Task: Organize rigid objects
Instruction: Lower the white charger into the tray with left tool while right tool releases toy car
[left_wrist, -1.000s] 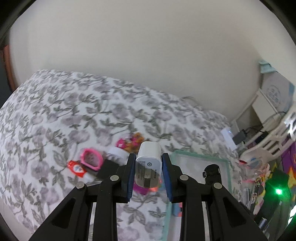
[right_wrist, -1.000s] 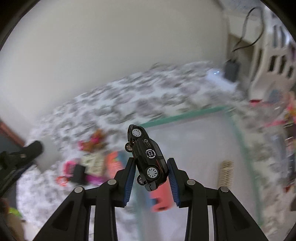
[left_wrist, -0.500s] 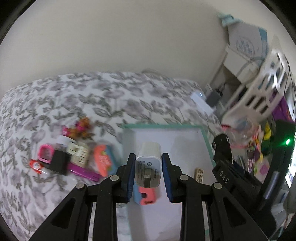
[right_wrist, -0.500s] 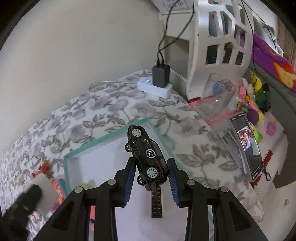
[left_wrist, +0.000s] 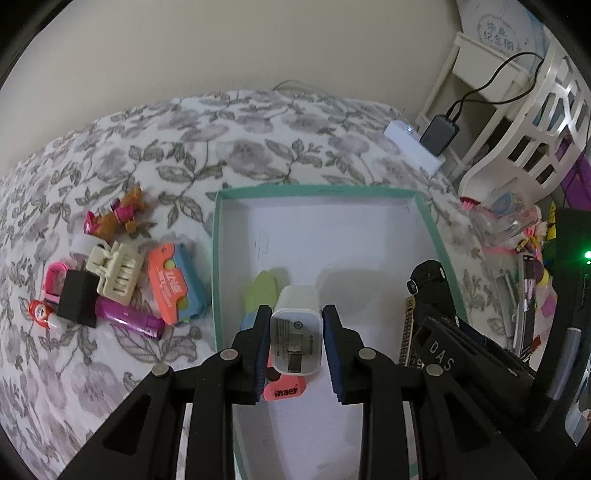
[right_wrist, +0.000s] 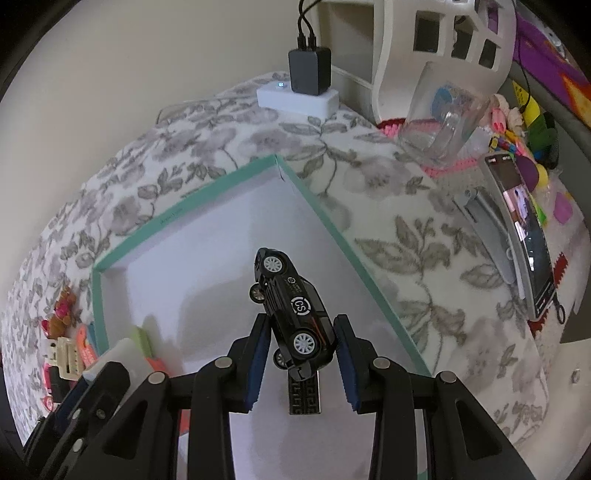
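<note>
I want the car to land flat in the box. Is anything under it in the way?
Partly. The right gripper holds the black toy car over the green-rimmed box. A dark patterned strip lies on the box floor just below the car. The white floor farther in looks bare.

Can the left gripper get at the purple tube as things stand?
Probably not: the left gripper is shut on the white charger. The purple tube lies uncovered outside the box, but the charger must go first.
</note>
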